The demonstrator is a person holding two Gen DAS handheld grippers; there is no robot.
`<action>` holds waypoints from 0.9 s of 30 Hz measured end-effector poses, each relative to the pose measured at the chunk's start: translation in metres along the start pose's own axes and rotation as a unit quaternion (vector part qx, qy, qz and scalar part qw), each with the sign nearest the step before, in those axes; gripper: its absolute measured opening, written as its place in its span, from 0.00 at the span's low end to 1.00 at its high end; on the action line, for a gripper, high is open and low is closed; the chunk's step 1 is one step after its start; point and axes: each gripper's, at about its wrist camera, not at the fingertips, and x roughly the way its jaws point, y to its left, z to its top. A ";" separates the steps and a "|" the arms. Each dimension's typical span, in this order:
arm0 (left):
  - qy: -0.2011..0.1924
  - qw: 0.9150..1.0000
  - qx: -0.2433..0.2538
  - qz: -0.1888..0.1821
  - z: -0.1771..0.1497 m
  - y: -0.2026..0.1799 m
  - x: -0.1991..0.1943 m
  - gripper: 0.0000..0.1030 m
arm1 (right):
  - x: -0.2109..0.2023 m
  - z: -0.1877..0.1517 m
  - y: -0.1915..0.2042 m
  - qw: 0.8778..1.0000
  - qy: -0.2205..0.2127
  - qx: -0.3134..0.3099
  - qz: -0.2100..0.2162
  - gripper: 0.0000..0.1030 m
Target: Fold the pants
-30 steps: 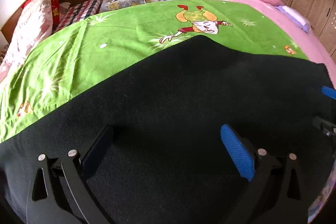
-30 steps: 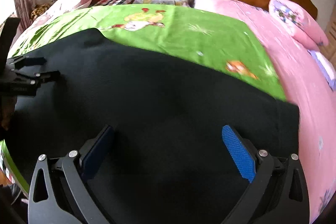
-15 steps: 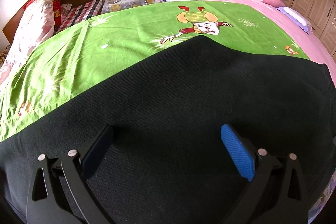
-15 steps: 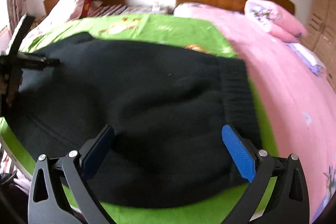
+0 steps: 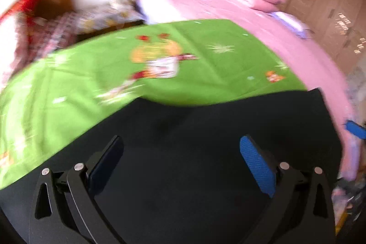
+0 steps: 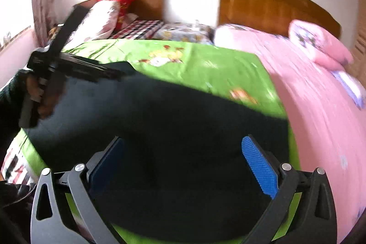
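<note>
Green bedsheet (image 5: pixel 68 88) carries the black pants (image 5: pixel 205 141), spread below both tools — left tool (image 5: pixel 180 164) and right tool (image 6: pixel 183 164) spread wide, empty; a hand (image 6: pixel 43 97) grips the left handle.

— What is different about the left gripper (image 5: pixel 180 166)?

— It has lifted and pulled back; more green sheet (image 5: pixel 68 93) shows beyond the black pants (image 5: pixel 183 152), and its view has blurred.

— And the right gripper (image 6: pixel 183 166)?

— It swung back left. The person's hand (image 6: pixel 43 97) holding the left gripper now shows larger and higher over the pants.
</note>
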 end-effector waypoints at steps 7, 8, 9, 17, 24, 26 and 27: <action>-0.003 0.999 0.050 0.013 0.015 -0.012 0.055 0.99 | 0.086 0.009 -0.068 0.988 0.135 0.070 -0.041 0.96; -0.003 0.999 0.044 0.014 0.017 -0.012 0.055 0.99 | 0.085 0.003 -0.075 0.987 0.135 0.086 -0.018 0.96; -0.003 0.999 0.037 0.014 0.019 -0.009 0.057 0.99 | 0.078 -0.001 -0.079 0.988 0.129 0.087 -0.008 0.96; -0.012 0.997 0.052 0.051 0.018 -0.015 0.062 0.99 | 0.052 0.005 -0.077 0.992 0.070 0.103 -0.024 0.96; -0.018 0.996 0.059 0.069 0.013 -0.020 0.059 0.99 | 0.068 -0.021 -0.114 0.976 0.121 0.166 -0.070 0.96; -0.016 0.995 0.065 0.078 0.013 -0.023 0.061 0.99 | 0.059 -0.020 -0.113 0.974 0.109 0.170 -0.100 0.96; -0.016 0.995 0.065 0.080 0.013 -0.023 0.061 0.99 | 0.051 -0.019 -0.105 0.975 0.095 0.159 -0.120 0.96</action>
